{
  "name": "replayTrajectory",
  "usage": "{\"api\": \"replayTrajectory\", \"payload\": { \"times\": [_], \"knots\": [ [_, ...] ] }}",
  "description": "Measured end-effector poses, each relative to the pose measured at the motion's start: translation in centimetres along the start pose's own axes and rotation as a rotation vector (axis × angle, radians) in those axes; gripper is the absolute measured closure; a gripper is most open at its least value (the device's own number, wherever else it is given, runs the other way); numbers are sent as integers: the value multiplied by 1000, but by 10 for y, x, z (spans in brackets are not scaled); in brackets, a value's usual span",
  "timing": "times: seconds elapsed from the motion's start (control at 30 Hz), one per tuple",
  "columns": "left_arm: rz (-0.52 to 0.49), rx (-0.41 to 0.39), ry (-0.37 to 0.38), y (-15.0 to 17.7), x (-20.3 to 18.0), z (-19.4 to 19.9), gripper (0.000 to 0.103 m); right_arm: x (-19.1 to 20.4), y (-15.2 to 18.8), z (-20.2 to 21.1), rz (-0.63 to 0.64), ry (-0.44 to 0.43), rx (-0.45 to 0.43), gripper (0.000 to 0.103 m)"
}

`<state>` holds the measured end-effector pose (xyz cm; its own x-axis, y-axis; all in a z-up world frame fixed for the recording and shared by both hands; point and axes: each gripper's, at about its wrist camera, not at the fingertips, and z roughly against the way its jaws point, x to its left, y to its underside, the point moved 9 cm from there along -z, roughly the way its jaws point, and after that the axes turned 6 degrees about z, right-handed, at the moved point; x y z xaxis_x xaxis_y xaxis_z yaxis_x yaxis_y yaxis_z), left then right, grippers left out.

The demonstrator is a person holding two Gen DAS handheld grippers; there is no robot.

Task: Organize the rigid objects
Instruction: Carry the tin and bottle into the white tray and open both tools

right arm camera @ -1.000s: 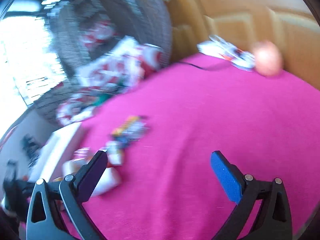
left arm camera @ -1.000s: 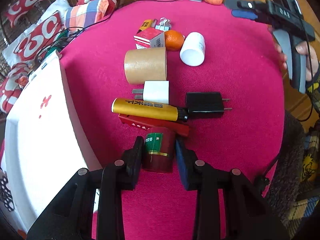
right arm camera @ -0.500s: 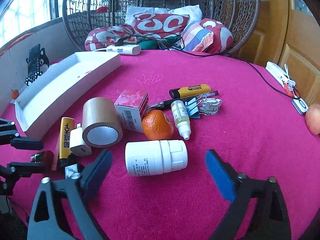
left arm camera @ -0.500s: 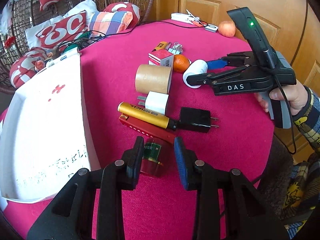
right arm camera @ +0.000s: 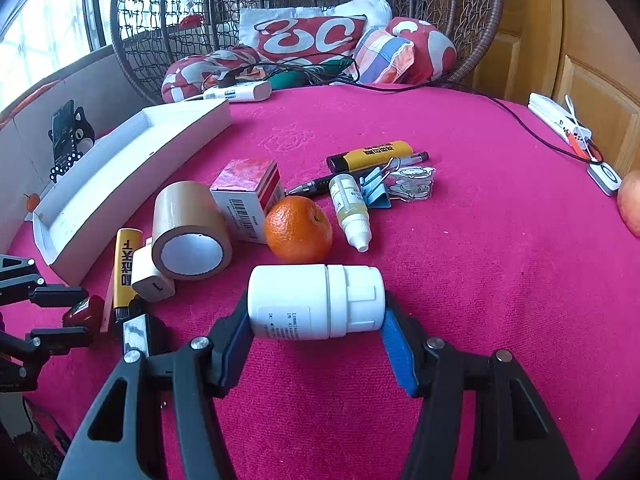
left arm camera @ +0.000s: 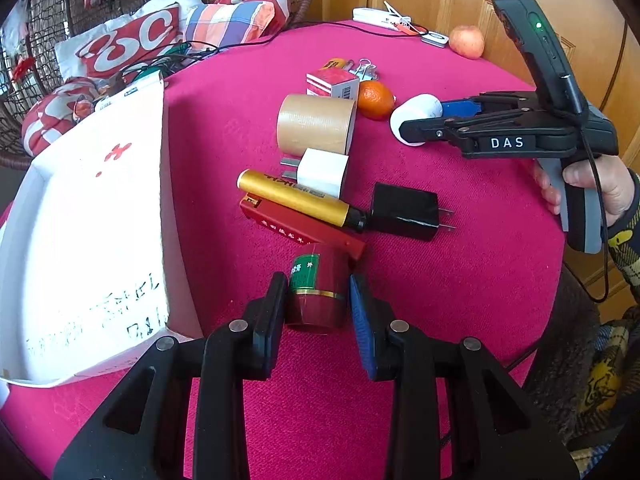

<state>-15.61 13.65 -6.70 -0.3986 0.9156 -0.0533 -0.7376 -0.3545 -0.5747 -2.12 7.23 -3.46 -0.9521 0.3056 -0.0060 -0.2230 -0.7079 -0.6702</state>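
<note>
Seen from the left wrist, the left hand-held gripper [left arm camera: 318, 300] is closed narrowly on a small dark red jar [left arm camera: 316, 292] with a green label, its pads pressing the jar's sides just above the pink desk [left arm camera: 460, 280]. Right behind the jar a flat red box [left arm camera: 300, 228] lies slantwise, touching it, with a gold tube [left arm camera: 296, 198] resting along it; a white charger [left arm camera: 322, 172] and a black plug adapter [left arm camera: 404, 212] sit just beyond, and a roll of brown tape [left arm camera: 316, 124] on its side farther back. To the left a white tray [left arm camera: 80, 240] lies near the jar. On the right a person's hand [left arm camera: 592, 184] holds the right hand-held gripper [left arm camera: 424, 120], whose fingers straddle a white bottle [left arm camera: 416, 110] beside an orange [left arm camera: 375, 99]. From the right wrist, the bottle [right arm camera: 316, 302] lies on its side and the hand-held gripper [right arm camera: 316, 328] is half open, pads pressed to the bottle's base and cap. Crowding it from behind are the orange [right arm camera: 299, 229], a small dropper bottle [right arm camera: 352, 210], a pink-topped carton [right arm camera: 248, 196], the tape roll [right arm camera: 192, 232], a yellow lighter [right arm camera: 370, 155], a pen [right arm camera: 320, 184] and a blue binder clip [right arm camera: 376, 192]. An apple [right arm camera: 631, 204] sits well apart at the right edge.
</note>
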Motion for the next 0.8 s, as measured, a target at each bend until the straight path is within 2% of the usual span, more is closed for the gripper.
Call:
{"api": "replayTrajectory", "payload": {
  "times": [0.13,0.27,0.43,0.63,0.8],
  "knots": [
    [32,-29,32,3,-5,6,74,1,-2,7,18,21,-22,43],
    [55,-93,41,-4,-8,25,74,2,-13,29,22,37,-90,43],
    [86,-194,17,-21,-5,56,74,1,-29,52,-21,17,-157,43],
    [167,-296,-28,-33,20,87,74,14,-49,67,-5,-3,-205,43],
    [236,-338,-55,-34,50,106,74,34,-69,78,40,-33,-240,43]
  ]
}}
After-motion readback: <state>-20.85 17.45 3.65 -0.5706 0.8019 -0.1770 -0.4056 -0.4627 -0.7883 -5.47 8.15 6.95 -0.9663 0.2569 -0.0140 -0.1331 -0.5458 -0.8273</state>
